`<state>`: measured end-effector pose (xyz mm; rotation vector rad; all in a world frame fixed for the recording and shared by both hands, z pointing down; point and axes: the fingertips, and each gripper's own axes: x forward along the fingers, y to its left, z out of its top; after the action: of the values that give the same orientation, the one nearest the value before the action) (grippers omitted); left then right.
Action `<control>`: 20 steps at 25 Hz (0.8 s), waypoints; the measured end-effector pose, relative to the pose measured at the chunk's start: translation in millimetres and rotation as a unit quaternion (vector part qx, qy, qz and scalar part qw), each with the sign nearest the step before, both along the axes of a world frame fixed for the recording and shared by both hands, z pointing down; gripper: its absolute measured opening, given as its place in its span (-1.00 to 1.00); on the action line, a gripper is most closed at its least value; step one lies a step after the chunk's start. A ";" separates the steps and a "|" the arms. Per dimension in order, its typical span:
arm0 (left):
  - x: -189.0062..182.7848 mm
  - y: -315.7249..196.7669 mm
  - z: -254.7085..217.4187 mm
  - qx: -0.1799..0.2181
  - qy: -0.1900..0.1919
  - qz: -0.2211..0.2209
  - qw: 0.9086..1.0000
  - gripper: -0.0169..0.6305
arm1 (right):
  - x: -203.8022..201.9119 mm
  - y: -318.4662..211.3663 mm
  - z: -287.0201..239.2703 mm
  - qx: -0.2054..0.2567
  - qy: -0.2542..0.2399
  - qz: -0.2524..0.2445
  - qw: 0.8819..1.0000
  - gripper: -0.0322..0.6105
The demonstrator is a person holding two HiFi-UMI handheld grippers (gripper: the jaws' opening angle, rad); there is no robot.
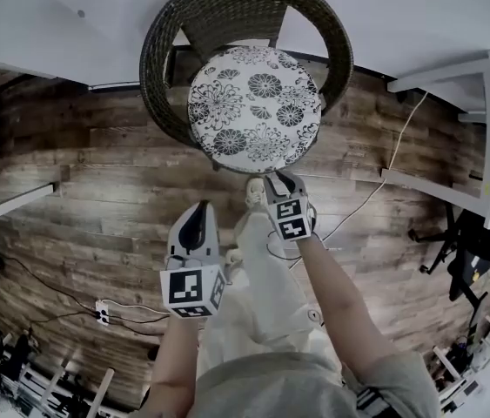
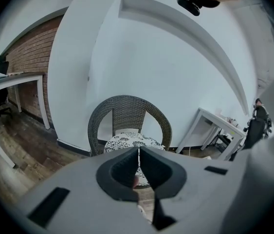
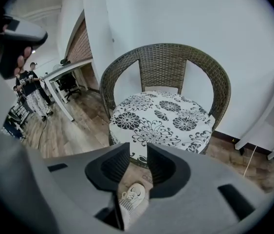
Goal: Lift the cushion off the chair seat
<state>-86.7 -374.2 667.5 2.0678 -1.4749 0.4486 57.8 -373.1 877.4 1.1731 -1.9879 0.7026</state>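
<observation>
Looks out along the left gripper (image 2: 138,152), with jaws drawn together to a hairline seam and nothing caught between. Just past the tips, finds a wicker chair (image 2: 129,112) standing against a white wall (image 2: 175,82), with a round flower-patterned cushion (image 2: 126,141) lying flat on its seat, well apart from the jaws. At left, takes in a brick wall (image 2: 27,72), a white desk (image 2: 15,79) and plank floor (image 2: 25,140). At right, catches a second white desk (image 2: 215,122) near the chair.
</observation>
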 end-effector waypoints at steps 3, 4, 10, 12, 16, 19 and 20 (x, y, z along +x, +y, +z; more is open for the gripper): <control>0.5 -3.7 12.4 -0.005 -0.002 -0.003 1.000 -0.91 | -0.4 -0.5 23.7 -0.015 0.004 0.000 1.000 -0.54; 1.5 -4.3 16.6 -0.007 -0.003 -0.002 1.000 -0.92 | -0.3 -1.1 30.1 -0.019 0.006 -0.001 1.000 -0.52; 8.6 -2.5 40.9 -0.029 -0.002 0.000 1.000 -0.91 | 2.5 -6.1 65.5 -0.041 0.029 -0.006 0.999 -0.45; 11.5 -0.9 46.6 -0.034 0.001 0.003 0.999 -0.92 | 4.4 -8.9 74.0 -0.047 0.036 -0.004 0.998 -0.43; 14.1 3.7 54.7 -0.044 0.004 0.007 0.999 -0.91 | 4.3 -9.4 85.7 -0.056 0.047 -0.006 0.997 -0.41; 13.0 4.0 58.1 -0.049 0.009 0.003 0.999 -0.91 | 3.3 -11.0 89.1 -0.050 0.051 -0.009 0.997 -0.41; 12.5 3.8 58.9 -0.050 0.010 0.001 0.999 -0.92 | 3.3 -11.1 89.6 -0.050 0.051 -0.009 0.997 -0.41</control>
<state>-74.2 -370.3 726.4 1.9916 -1.4092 0.4900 61.1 -384.1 966.9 1.1092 -1.8547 0.7114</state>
